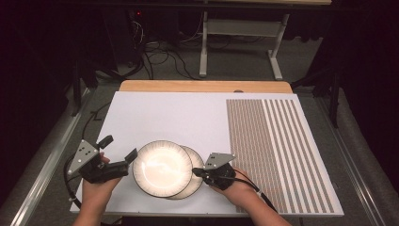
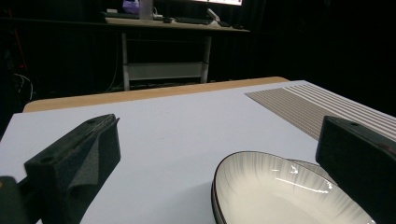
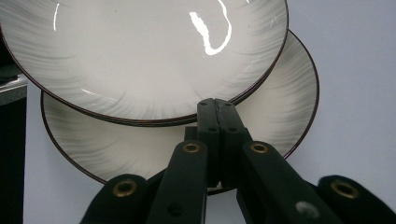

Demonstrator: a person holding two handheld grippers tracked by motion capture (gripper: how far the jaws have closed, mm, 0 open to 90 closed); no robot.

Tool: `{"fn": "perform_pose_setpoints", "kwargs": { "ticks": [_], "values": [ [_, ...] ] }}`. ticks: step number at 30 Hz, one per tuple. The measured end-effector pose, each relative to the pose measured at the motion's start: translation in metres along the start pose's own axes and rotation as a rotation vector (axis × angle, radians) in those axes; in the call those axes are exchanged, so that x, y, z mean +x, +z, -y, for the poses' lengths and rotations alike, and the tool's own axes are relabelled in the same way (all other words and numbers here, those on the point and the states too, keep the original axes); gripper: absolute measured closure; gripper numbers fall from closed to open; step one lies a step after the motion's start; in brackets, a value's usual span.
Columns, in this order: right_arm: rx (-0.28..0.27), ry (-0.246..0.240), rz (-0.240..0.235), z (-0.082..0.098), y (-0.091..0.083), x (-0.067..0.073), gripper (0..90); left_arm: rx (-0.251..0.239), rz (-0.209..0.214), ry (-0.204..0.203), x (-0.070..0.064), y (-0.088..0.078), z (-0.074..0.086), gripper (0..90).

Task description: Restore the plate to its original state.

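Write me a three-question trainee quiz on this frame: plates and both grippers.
1. True or false: the top plate sits squarely centred on the lower plate.
2. Which gripper is open: A) left gripper B) right gripper?
3. Fill in: the right gripper's shut jaws lie over the ____ plate's rim.

Key: 1 false, it is offset toward the left gripper; 2 A; 3 lower.

Two cream, dark-rimmed plates stacked offset: upper plate [image 1: 161, 168] overlapping lower plate [image 1: 195, 181], on white mat, near edge.
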State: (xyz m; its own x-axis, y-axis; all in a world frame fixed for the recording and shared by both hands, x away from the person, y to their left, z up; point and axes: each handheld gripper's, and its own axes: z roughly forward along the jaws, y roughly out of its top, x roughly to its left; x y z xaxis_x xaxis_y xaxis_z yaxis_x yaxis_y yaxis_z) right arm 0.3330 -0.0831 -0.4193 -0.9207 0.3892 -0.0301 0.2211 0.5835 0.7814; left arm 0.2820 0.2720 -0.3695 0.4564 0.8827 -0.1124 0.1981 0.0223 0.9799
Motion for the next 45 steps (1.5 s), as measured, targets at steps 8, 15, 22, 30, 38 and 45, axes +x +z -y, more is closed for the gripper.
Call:
{"fn": "perform_pose_setpoints", "kwargs": {
  "ticks": [8,15,22,30,38,45],
  "values": [
    [0.0,0.009,0.006,0.0,-0.001,-0.001,90.0,-0.001,-0.001,-0.002,0.001,0.0,0.0,0.4],
    [-0.004,0.013,0.006,0.0,-0.002,-0.002,90.0,0.0,-0.002,-0.003,0.001,0.0,0.0,0.4],
    [-0.002,0.015,0.01,0.0,-0.003,-0.003,90.0,0.001,-0.001,-0.004,0.001,0.0,0.001,0.4],
    [-0.005,0.014,0.015,0.0,-0.005,-0.004,90.0,0.001,-0.001,-0.004,0.001,0.0,0.001,0.4],
    [-0.003,0.01,0.019,0.001,-0.006,-0.004,90.0,0.001,-0.001,-0.004,0.001,0.0,0.001,0.4],
    [-0.018,0.03,0.034,0.001,-0.012,-0.008,90.0,0.001,0.0,-0.003,0.0,0.0,0.001,0.4]
  ]
}}
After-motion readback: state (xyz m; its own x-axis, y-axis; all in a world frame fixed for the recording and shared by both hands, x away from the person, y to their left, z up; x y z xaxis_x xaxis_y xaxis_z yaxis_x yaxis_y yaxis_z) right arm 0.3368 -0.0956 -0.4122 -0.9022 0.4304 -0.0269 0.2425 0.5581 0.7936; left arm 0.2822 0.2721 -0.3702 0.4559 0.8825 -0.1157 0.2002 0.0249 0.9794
